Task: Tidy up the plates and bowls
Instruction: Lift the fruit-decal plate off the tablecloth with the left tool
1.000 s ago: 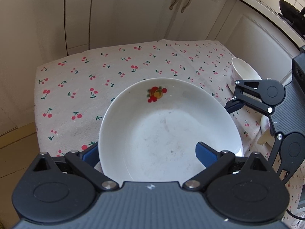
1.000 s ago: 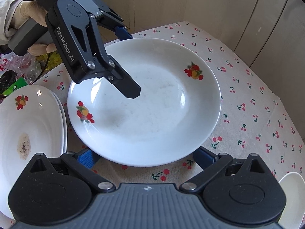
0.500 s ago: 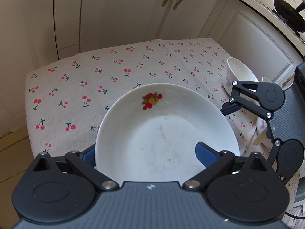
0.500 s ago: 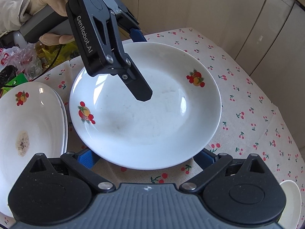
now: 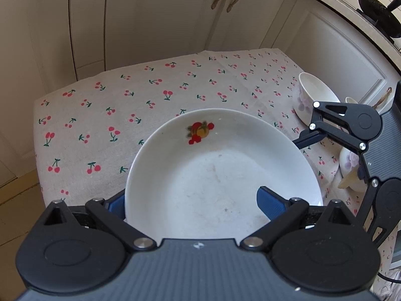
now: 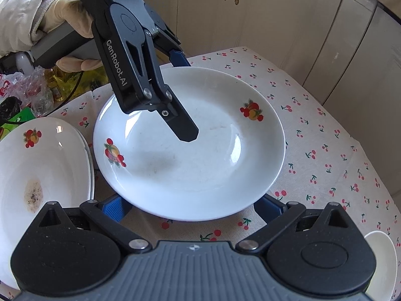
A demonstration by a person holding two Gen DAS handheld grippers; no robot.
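The left tool (image 5: 191,204) pinches the near rim of a white plate (image 5: 223,175) with fruit prints: one blue finger (image 5: 269,203) lies on the plate's upper face, the other (image 5: 116,204) sits under the rim. Seen from the right wrist, this tool (image 6: 184,95) comes in from the far left, held by a gloved hand (image 6: 72,25), with one dark finger over the plate's (image 6: 200,155) hollow and one blue finger behind its far edge. The plate is held tilted above the cherry-print cloth of the worktop (image 6: 325,130).

The right tool (image 6: 190,207) is spread wide, its fingers on either side of the plate's near edge and just below it; whether they touch it cannot be told.

A stack of plates (image 6: 42,165), the top one stained, lies just left of the held plate. Two flowered bowls (image 5: 313,97) stand at the worktop's right side, behind the right tool (image 5: 309,138).
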